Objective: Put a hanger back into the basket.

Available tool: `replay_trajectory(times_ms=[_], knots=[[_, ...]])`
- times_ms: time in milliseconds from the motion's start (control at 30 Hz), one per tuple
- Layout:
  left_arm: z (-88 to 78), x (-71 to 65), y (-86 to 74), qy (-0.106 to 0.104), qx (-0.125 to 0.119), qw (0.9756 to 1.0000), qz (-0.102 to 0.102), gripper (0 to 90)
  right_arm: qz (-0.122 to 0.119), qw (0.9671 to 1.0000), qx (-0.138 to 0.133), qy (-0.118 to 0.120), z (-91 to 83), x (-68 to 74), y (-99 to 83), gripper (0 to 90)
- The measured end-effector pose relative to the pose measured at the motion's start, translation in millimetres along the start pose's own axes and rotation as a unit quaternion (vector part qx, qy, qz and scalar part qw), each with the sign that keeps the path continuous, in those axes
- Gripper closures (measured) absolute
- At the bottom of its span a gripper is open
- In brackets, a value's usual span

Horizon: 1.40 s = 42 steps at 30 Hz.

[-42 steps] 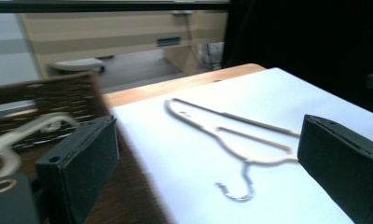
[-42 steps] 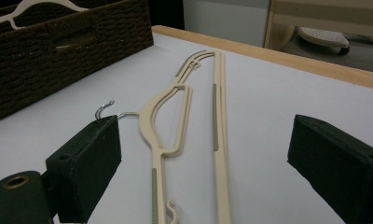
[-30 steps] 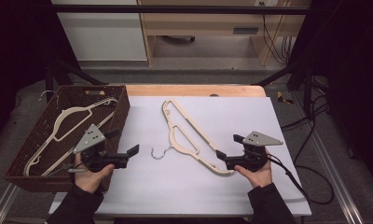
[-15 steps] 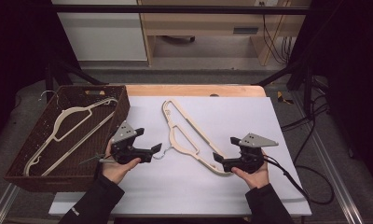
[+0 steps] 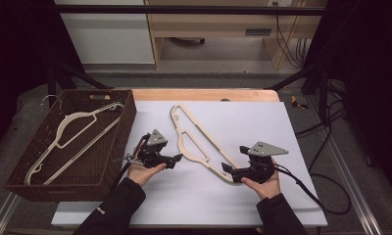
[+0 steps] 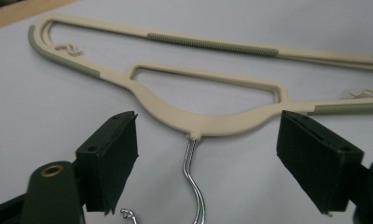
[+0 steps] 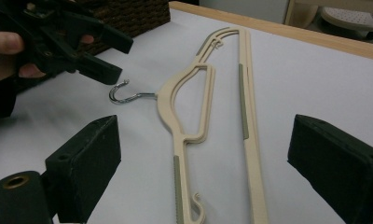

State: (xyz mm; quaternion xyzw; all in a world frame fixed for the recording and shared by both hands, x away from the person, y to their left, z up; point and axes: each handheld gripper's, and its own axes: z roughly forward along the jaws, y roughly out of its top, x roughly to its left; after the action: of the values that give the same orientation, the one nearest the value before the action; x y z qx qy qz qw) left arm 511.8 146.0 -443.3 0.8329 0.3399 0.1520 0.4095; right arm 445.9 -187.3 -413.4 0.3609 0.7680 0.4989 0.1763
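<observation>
A cream hanger (image 5: 196, 142) is seen lying flat on the white sheet (image 5: 302, 127) at the centre of the high view. The left gripper (image 5: 177, 159) is held just left of it, its jaws apart and just closing, the metal hook (image 6: 194, 182) lying between them ungripped. The right gripper (image 5: 227, 167) is held open at the hanger's lower end. A basket (image 5: 115, 156) with another hanger (image 5: 74, 137) is seen at the left.

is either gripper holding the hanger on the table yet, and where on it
Nothing is held. The left gripper has open jaws either side of the hanger hook, not touching. The right gripper is open too.
</observation>
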Motion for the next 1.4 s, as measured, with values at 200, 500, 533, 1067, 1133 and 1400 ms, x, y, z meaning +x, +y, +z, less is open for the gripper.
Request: replay_trajectory(times_ms=[200,500,533,1067,1133,1400], knots=[[18.4,6.2,-6.2,0.010,0.037,0.9992,0.014,39.7,0.002,1.0000,0.000,0.002,0.8,0.0,-0.4,9.8],[33.8,11.9,-13.2,0.003,0.065,0.9975,0.027,62.6,-0.001,1.0000,0.006,0.005,2.9,0.0,-1.5,9.9],[33.7,12.2,-13.1,0.002,0.064,0.9976,0.026,64.0,0.001,1.0000,0.005,0.003,3.2,0.2,-1.5,10.0],[31.3,11.7,-10.6,-0.011,0.078,0.9964,0.033,86.9,0.001,0.9999,0.012,0.007,6.9,0.7,-3.0,10.6],[28.7,11.0,-9.8,-0.009,0.078,0.9961,0.039,87.3,0.000,0.9999,0.012,0.007,7.1,0.6,-3.0,10.7],[13.9,0.4,2.6,-0.005,0.079,0.9956,0.050,88.5,0.005,0.9997,0.011,0.022,12.5,-0.3,-2.6,12.5]])
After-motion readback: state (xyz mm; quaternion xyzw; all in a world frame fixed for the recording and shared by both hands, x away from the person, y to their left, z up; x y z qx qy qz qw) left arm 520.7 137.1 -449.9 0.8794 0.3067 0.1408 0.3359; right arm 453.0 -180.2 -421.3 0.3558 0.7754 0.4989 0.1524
